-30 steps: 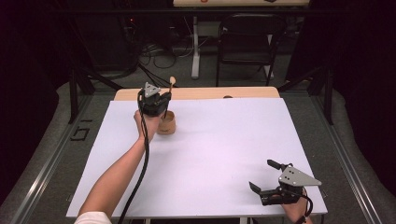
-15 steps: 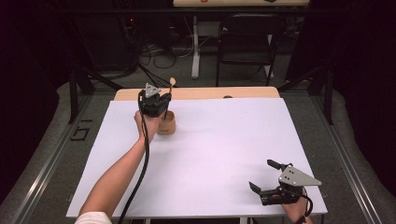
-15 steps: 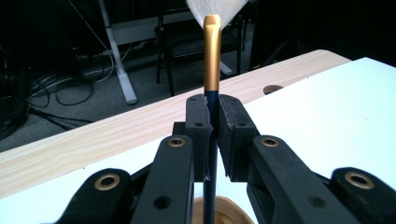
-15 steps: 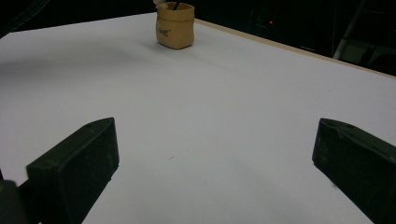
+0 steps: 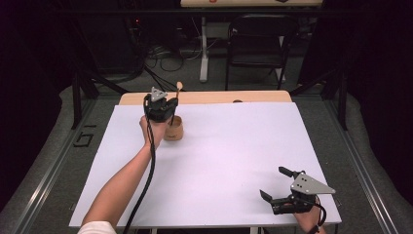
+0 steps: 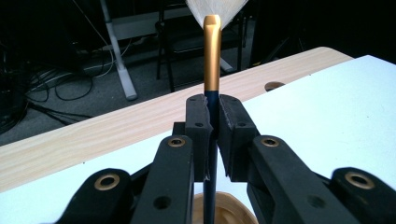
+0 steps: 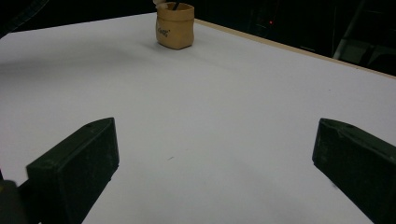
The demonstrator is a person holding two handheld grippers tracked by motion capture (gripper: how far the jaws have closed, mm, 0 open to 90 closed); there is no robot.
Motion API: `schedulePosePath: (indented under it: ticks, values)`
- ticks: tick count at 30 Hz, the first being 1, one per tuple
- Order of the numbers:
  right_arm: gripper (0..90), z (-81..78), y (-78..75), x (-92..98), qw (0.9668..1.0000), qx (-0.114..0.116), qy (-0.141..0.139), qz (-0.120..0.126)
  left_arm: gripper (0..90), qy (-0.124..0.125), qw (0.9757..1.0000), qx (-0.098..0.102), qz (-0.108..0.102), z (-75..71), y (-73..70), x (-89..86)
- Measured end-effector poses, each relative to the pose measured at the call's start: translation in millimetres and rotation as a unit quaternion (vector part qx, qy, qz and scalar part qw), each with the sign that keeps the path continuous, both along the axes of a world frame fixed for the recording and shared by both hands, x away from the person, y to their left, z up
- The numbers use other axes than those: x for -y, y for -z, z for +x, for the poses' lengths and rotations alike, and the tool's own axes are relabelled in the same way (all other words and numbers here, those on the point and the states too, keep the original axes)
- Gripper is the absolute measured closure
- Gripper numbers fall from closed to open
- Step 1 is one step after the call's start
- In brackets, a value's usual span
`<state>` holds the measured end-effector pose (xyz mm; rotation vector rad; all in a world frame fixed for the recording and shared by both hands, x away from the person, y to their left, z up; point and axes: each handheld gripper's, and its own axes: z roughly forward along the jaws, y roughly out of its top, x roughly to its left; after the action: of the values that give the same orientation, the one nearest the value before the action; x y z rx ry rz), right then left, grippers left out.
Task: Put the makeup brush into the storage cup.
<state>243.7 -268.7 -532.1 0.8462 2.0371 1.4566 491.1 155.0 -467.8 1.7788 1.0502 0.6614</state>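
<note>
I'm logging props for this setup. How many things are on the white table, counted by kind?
Brushes: 1, the brush clamped in the left gripper
Holder cups: 1, the tan cup
Grippers: 2, including the right gripper, resting open
Total: 4

Brush (image 6: 212,51) bristles cut off above left gripper (image 6: 212,121); handle foot hidden inside cup (image 6: 224,210) below.

Both black grippers, left gripper (image 5: 168,108) and right gripper (image 5: 275,185), carry grey 3-cornered plates, brass-ringed screws and black cables.
</note>
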Motion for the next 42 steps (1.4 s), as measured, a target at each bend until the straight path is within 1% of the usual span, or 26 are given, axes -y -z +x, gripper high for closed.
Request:
schedulePosePath:
  ticks: [13, 15, 16, 17, 18, 19, 20, 22, 23, 24, 25, 26, 27, 28, 29, 30, 31, 32, 34, 35, 38, 42]
  values:
    - [0.0, 0.2, 0.1, 0.2, 1.0, 0.001, 0.001, 0.003, 82.4, -0.002, 1.0, -0.006, 0.001, 0.8, 1.6, 0.3]
    - [0.0, 0.0, 0.0, 0.3, 1.0, 0.0, 0.001, 0.001, 81.2, 0.004, 0.9999, -0.015, 0.0, 1.2, 3.7, -0.5]
    - [0.0, 0.1, 0.0, 0.4, 1.0, 0.001, 0.001, 0.001, 74.6, 0.008, 0.9997, -0.021, -0.001, 1.7, 4.2, -0.8]
    - [0.0, 0.1, 0.1, 0.5, 1.0, 0.001, 0.0, 0.002, 69.8, 0.009, 0.9996, -0.026, 0.001, 1.5, 4.6, -1.2]
    - [0.0, 0.1, 0.0, 0.8, 1.0, 0.001, 0.001, 0.002, 62.9, 0.008, 0.9995, -0.029, 0.001, 1.0, 4.7, -1.9]
    - [0.0, 0.3, 0.1, 1.1, 1.0, 0.001, 0.001, 0.002, 57.0, 0.01, 0.9995, -0.03, -0.003, 0.6, 4.8, -2.8]
    - [0.0, 0.7, 0.5, 1.1, 1.0, 0.002, 0.001, 0.003, 53.3, 0.015, 0.9993, -0.033, -0.003, 0.3, 4.3, -4.2]
    - [0.0, 0.5, 0.8, 1.8, 1.0, -0.002, 0.002, 0.001, 42.5, 0.016, 0.9992, -0.037, 0.0, -0.8, 2.2, -6.1]
    - [0.0, 0.8, 0.9, 2.4, 1.0, -0.002, 0.0, 0.0, 36.0, 0.014, 0.9992, -0.038, 0.003, -1.4, 1.0, -7.0]
    - [0.0, 1.2, 1.2, 2.6, 1.0, -0.002, 0.001, 0.001, 31.4, 0.013, 0.9993, -0.035, 0.004, -2.6, -0.5, -8.0]
    - [0.0, 1.4, 1.3, 2.8, 1.0, -0.004, 0.001, 0.002, 27.1, 0.021, 0.9992, -0.034, 0.006, -3.8, -2.5, -9.5]
    - [0.0, 1.4, 1.3, 2.8, 1.0, -0.004, 0.001, 0.002, 21.4, 0.021, 0.9992, -0.034, 0.006, -3.8, -2.5, -9.5]
    - [0.0, 1.5, 1.2, 3.2, 1.0, -0.005, 0.002, 0.005, 18.5, 0.023, 0.9992, -0.031, 0.011, -6.3, -4.8, -10.3]
    - [0.0, 1.3, 1.1, 2.9, 1.0, -0.005, 0.002, 0.005, 15.6, 0.029, 0.999, -0.032, 0.011, -7.6, -6.0, -11.4]
    - [0.0, 1.3, 1.1, 2.9, 1.0, -0.005, 0.002, 0.005, 15.2, 0.029, 0.999, -0.032, 0.011, -7.6, -6.0, -11.4]
    - [0.0, 0.0, 0.6, 2.2, 1.0, -0.005, 0.001, 0.005, 14.8, 0.036, 0.9987, -0.035, 0.011, -10.1, -7.3, -12.9]
    - [0.0, 0.0, 0.4, 1.8, 1.0, 0.0, 0.0, 0.005, 13.3, 0.038, 0.9986, -0.035, 0.013, -11.5, -7.7, -13.1]
    - [0.0, -0.9, 0.1, 1.9, 1.0, -0.001, 0.0, 0.004, 11.0, 0.037, 0.9986, -0.034, 0.017, -13.0, -8.2, -13.1]
    - [0.0, -1.1, 0.0, 1.7, 1.0, 0.003, 0.0, 0.006, 9.0, 0.038, 0.9986, -0.032, 0.017, -14.4, -8.8, -13.4]
    - [0.0, -1.0, -0.4, 2.1, 1.0, 0.003, 0.0, 0.006, 8.4, 0.041, 0.9987, -0.027, 0.016, -18.2, -10.8, -14.8]
    - [0.0, -0.8, -0.7, 2.1, 1.0, 0.003, 0.0, 0.008, 5.3, 0.045, 0.9985, -0.022, 0.02, -24.1, -12.8, -15.8]
    - [0.0, -1.6, -0.9, 1.0, 1.0, 0.006, -0.001, 0.008, 2.5, 0.055, 0.9979, -0.021, 0.024, -30.4, -15.2, -16.0]
